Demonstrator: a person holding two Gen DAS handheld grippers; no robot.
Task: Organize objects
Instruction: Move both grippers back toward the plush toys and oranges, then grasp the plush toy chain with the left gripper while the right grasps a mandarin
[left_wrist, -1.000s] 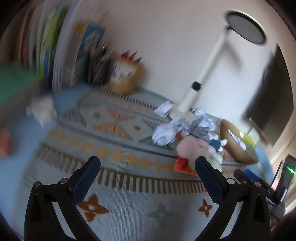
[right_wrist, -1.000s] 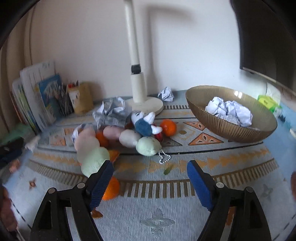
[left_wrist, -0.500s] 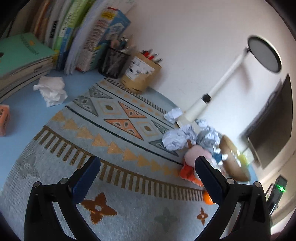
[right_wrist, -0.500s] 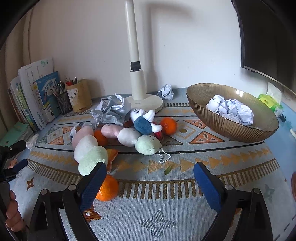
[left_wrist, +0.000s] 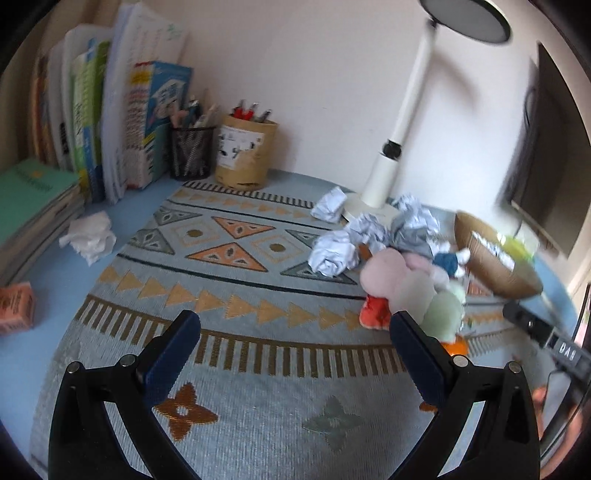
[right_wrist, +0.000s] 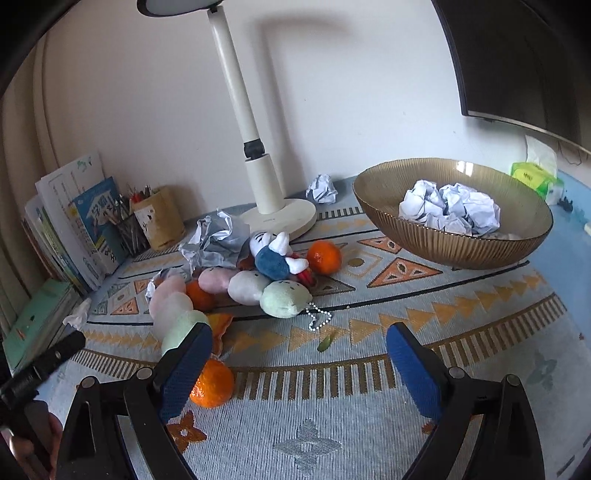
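The left gripper (left_wrist: 293, 341) was held with its jaws wide apart over the near part of the patterned mat (left_wrist: 236, 266), and nothing was between its blue pads (left_wrist: 173, 356). The right gripper (right_wrist: 297, 356) was likewise spread wide; its jaws had just been opening, with nothing gripped between them. An orange (right_wrist: 213, 384) was seen on the mat just beside the right gripper's left pad, partly hidden by it; whether the two touched could not be told.

Near the middle of the mat a heap of small things was gathered: a blue-and-white plush figure (right_wrist: 275, 254), a row of pastel plush balls (right_wrist: 255, 286) with a bead chain (right_wrist: 319, 320) at its green end, a second pastel plush row (right_wrist: 173, 306) bent toward the near edge, another orange (right_wrist: 324, 256), and a piece of orange peel (right_wrist: 221, 325). Crumpled grey paper (right_wrist: 214, 240) lay at the back of the heap, beside the base of the white desk lamp (right_wrist: 280, 218).

Toward the mat's right edge stood a ribbed brown bowl (right_wrist: 454, 243) in which crumpled white paper balls (right_wrist: 450, 212) were held. One more paper ball (right_wrist: 322, 189) lay at the far edge, between the lamp base and the bowl.

At the far left corner of the desk, upright books (left_wrist: 122, 125), a mesh pen cup (left_wrist: 192, 151) and a cardboard pen holder (left_wrist: 245, 151) were ranged against the wall. A crumpled tissue (left_wrist: 90, 236) lay on the blue desk surface just off the mat's left edge.
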